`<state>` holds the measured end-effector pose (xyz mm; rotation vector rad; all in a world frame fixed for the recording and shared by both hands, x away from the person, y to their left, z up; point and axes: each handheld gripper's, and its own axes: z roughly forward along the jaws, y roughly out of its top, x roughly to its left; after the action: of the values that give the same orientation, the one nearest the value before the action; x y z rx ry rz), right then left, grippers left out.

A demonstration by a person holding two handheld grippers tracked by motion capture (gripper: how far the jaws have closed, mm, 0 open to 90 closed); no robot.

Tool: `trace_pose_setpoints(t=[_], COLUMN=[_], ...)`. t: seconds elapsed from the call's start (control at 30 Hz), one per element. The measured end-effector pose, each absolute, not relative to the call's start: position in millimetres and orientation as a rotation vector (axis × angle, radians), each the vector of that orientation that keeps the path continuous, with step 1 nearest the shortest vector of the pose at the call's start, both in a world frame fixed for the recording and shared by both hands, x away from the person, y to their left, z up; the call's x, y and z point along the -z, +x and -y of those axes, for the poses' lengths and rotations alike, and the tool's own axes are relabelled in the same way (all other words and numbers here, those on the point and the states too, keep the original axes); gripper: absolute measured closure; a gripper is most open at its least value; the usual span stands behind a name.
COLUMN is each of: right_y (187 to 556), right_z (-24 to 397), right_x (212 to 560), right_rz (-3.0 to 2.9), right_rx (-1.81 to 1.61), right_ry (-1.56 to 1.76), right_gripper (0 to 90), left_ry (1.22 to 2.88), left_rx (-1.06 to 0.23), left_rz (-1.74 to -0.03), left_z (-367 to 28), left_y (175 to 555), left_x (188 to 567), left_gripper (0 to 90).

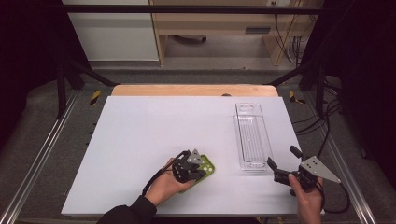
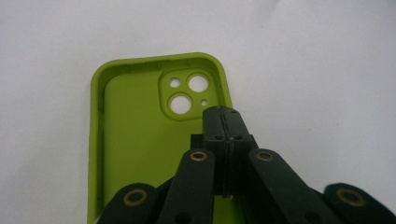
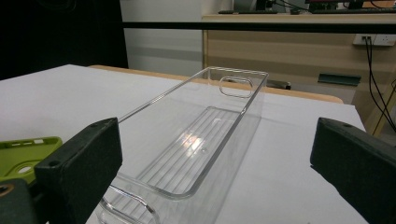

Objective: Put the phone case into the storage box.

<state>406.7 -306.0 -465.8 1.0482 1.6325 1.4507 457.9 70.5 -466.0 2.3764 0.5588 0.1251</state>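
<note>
**A:** What have I got on the left side?

**B:** From where I sit, the left gripper (image 1: 198, 169) is down over the green phone case (image 1: 205, 168), near the front edge of the white table (image 1: 140, 135). In the left gripper view the two black jaws are pressed flat together — nothing shows between them. Their joined tips sit just below the case's camera cut-out, over its inner face.

**A:** So the case isn't held?

**B:** I see no grip on it. The phone case (image 2: 140, 135) lies open side up on the table, its raised rim showing all round the top, with three round holes and one tiny one in the camera corner. Whether the closed tips press on the case floor or sit just above it, I cannot tell.

**A:** And the right?

**B:** The right gripper (image 1: 283, 163) is at the front right of the table, jaws spread wide and pointing towards the clear plastic tray (image 1: 251, 135). In the right gripper view the tray (image 3: 205, 135) lies between the two black pads but farther off — neither pad touches it. It lies lengthwise away from me, ribbed floor, a slot handle in the far end wall.

**A:** How far apart are case and tray?

**B:** Near each other, not touching; the case is to the tray's left, level with its near end.
</note>
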Motion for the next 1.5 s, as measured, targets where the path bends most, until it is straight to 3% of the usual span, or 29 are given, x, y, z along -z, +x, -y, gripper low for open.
trace_pose_setpoints(t=[0.1,0.13,0.2,0.27,0.33,0.5,0.73,1.5], right_y=[406,406,406,406,407,406,406,407], right_z=[306,306,306,306,306,306,306,303], right_x=[466,465,465,466,466,465,466,467], right_rz=[-1.629,-1.629,-1.628,-1.629,-1.632,-1.624,-1.626,-1.659], right_rx=[-1.453,-1.455,-1.456,-1.454,-1.453,-1.45,-1.448,-1.448], right_ry=[1.049,1.052,1.052,1.05,1.045,1.052,1.05,1.05], right_gripper=[2.6,2.6,2.6,2.7,2.7,2.7,2.7,2.4], left_ry=[2.334,2.306,2.291,2.253,2.239,2.213,2.254,2.309], left_rx=[-0.189,-0.265,-0.299,-0.36,-0.394,-0.401,-0.32,-0.274], left_rz=[-0.586,-0.612,-0.628,-0.658,-0.688,-0.741,-0.718,-0.72], left_z=[-77,-83,-86,-93,-101,-113,-125,-129], left_y=[456,453,451,447,442,436,425,424], left_x=[461,455,451,446,443,445,457,481], left_gripper=[84.9,74.8,70.9,58.0,35.5,8.8,6.0,6.0])
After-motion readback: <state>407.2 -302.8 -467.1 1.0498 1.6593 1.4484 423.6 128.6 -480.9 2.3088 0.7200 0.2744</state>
